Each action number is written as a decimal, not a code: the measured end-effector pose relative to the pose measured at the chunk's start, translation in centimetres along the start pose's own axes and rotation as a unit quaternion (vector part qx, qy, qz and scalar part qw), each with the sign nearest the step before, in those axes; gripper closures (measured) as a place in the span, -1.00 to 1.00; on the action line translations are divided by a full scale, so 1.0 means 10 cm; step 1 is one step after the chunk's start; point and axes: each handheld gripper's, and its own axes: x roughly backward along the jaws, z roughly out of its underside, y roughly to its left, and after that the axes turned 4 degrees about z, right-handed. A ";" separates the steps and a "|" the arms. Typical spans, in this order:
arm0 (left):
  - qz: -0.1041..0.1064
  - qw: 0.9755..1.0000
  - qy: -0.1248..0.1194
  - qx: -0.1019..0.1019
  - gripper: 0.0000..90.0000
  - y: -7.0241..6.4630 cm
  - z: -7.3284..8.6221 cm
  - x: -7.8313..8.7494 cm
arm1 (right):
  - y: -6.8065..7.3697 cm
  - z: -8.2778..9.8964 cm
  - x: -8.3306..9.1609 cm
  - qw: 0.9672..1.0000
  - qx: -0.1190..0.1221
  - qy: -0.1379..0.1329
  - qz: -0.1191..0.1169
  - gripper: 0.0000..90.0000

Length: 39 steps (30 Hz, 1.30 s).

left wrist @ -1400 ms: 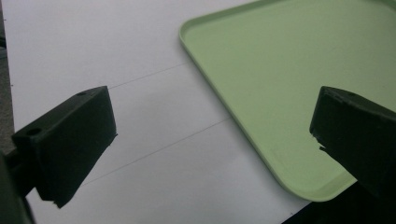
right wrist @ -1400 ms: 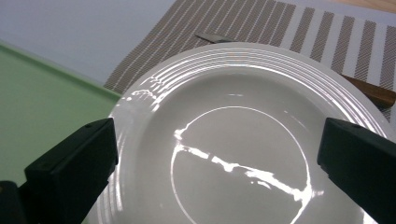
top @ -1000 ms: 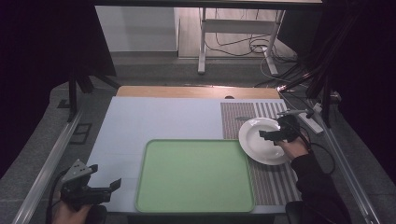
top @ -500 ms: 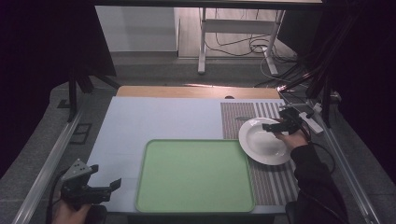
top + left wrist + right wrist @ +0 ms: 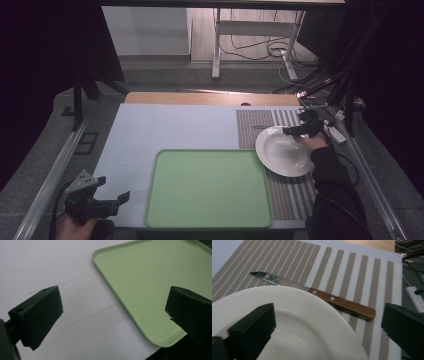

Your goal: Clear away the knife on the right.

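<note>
knife behind plate, right claw view

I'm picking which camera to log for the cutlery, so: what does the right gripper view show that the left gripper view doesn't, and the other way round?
Right gripper view alone: a wooden-handled knife lying on the striped placemat, just beyond the rim of the white plate.

Left gripper view alone: the green tray, nothing on the part in view, on the pale tabletop.

Shared: each looks between its own open black claw.

One green tray, one white plate, one knife (wooden-handled), one striped placemat
</note>
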 end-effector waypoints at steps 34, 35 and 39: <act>0.006 1.000 0.007 -0.002 -0.96 0.00 -0.01 -0.01 | -0.49 -0.06 -0.52 0.997 0.014 0.070 0.042 1.00; 0.006 1.000 0.006 -0.003 -0.96 0.00 -0.01 -0.01 | -0.49 -0.06 -0.51 0.996 0.015 0.076 0.034 1.00; 0.006 1.000 0.007 -0.004 -0.96 0.00 -0.01 -0.01 | -0.51 -0.04 -0.45 0.994 -0.006 0.109 -0.008 1.00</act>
